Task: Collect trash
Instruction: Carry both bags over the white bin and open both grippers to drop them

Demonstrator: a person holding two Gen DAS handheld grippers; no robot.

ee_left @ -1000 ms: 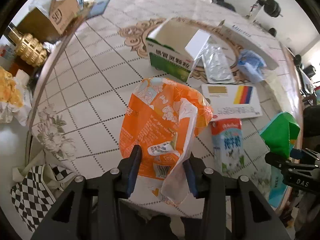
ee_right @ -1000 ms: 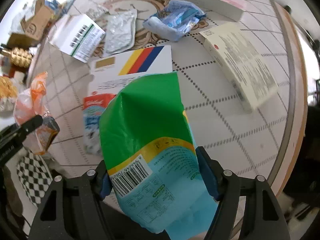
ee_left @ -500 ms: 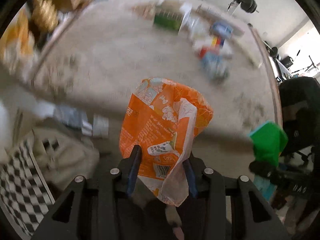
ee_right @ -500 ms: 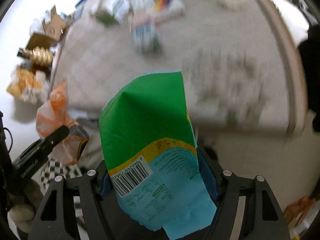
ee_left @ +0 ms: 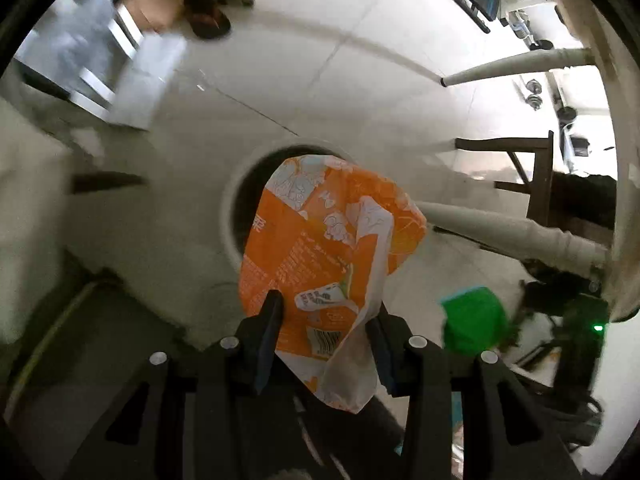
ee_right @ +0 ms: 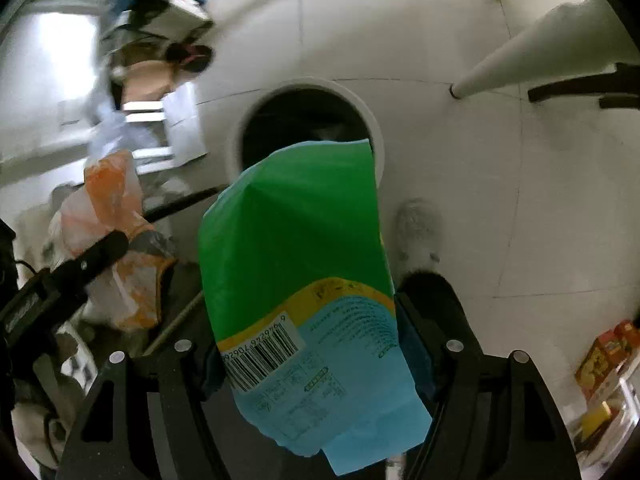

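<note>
Your left gripper [ee_left: 326,332] pinches light, crinkly orange wrapper [ee_left: 324,252]; right gripper [ee_right: 308,344] clamps limp green bag [ee_right: 296,236] above bin [ee_right: 378,128]; grip flat lower edges.

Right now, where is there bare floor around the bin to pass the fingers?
Free: floor right of the bin, up to the table leg. Crowded: left of the bin, with boxes and the orange bag.

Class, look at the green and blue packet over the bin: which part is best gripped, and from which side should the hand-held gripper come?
Grip the flat blue bottom end of the green and blue packet, near the barcode, coming from behind its lower edge. The packet is thin and flat, so pads pressing across its width hold it, as the right hand-held gripper does, leaving the green end free over the white bin.
</note>
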